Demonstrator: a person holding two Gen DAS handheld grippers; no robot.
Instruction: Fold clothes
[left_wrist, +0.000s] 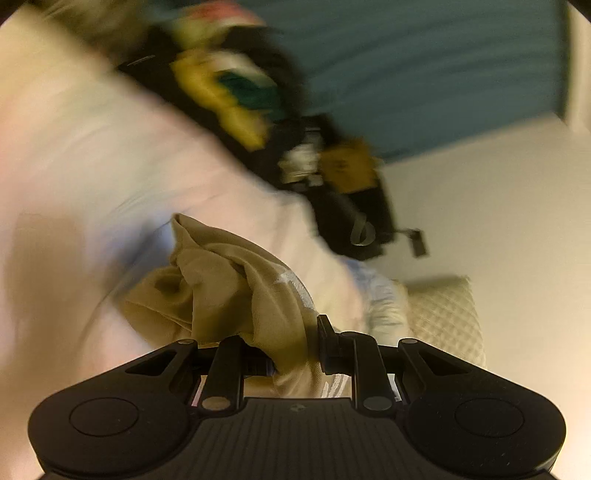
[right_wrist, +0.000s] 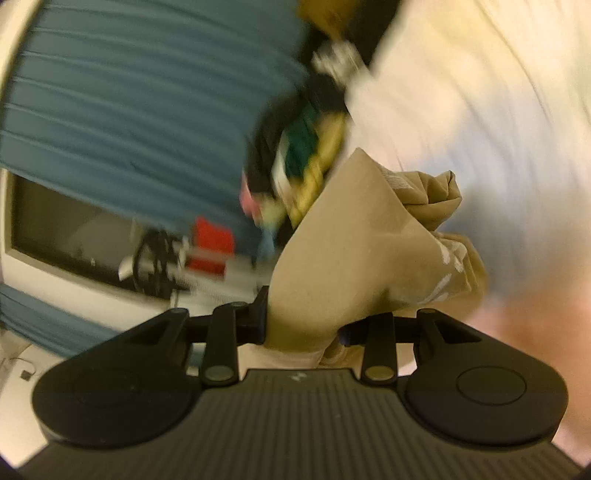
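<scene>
Left wrist view: left gripper (left_wrist: 295, 350) has its jaws clamped on a bunch of the tan garment (left_wrist: 236, 291) — raised off the white bedsheet (left_wrist: 92, 155), crumpled.
Right wrist view: right gripper (right_wrist: 301, 325) is clamped on another part of the tan garment (right_wrist: 354, 251); cloth hangs bunched between the 2 grips.
Progress: judged early — 0 folds visible, spreading and folding remain.
Hard to read: heavy motion blur; garment type and clothes pile (left_wrist: 229, 85) contents unclear.
</scene>
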